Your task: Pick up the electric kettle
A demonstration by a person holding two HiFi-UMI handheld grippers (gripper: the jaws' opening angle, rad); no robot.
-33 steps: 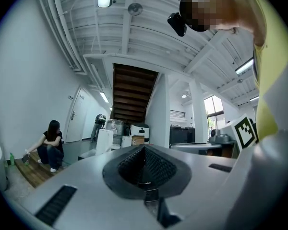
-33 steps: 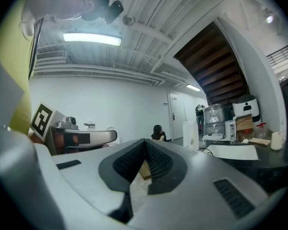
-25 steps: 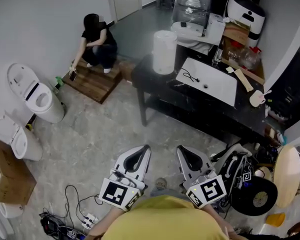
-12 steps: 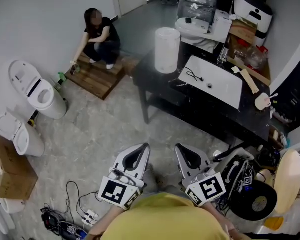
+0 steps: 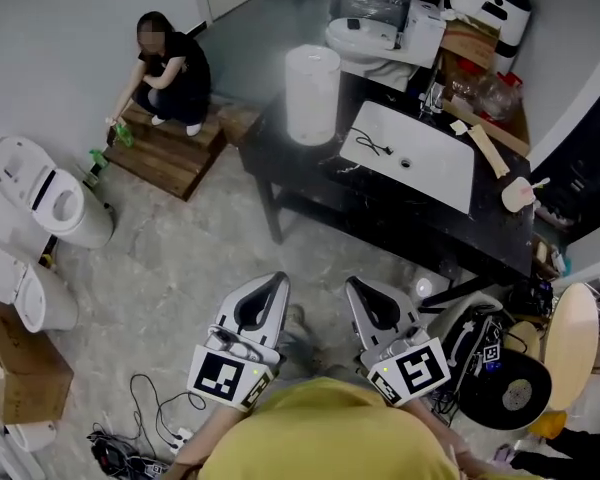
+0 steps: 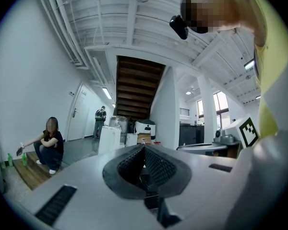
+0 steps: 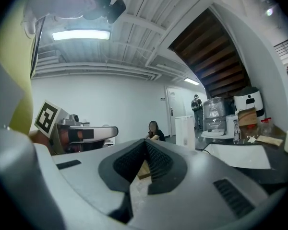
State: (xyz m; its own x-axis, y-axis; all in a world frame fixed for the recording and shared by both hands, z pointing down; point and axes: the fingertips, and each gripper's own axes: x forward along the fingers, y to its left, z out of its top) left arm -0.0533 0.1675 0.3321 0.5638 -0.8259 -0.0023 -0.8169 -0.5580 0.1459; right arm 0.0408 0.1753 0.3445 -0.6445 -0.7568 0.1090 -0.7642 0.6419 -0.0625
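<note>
No electric kettle is plainly recognisable. A tall white cylinder point(image 5: 312, 94) stands on the near left corner of a black table point(image 5: 310, 190), beside a white sink basin point(image 5: 410, 156); the same cylinder point(image 6: 109, 139) point(image 7: 185, 130) shows far off in both gripper views. My left gripper point(image 5: 277, 280) point(image 6: 144, 147) and right gripper point(image 5: 352, 284) point(image 7: 146, 143) are held side by side close to my body, above the floor and well short of the table. Both point level toward the table. Both are shut, with nothing between the pads.
Two white toilets point(image 5: 48, 196) point(image 5: 18, 286) and a cardboard box point(image 5: 15, 366) stand at the left. A person point(image 5: 168, 66) crouches on a wooden platform point(image 5: 170, 154). Cables point(image 5: 145, 436) lie on the floor near my feet. Gear and a black disc point(image 5: 510, 396) crowd the right.
The table, cylinder and basin have slid nearer and leftward in the head view as I moved toward them. Both grippers stay shut and side by side.
</note>
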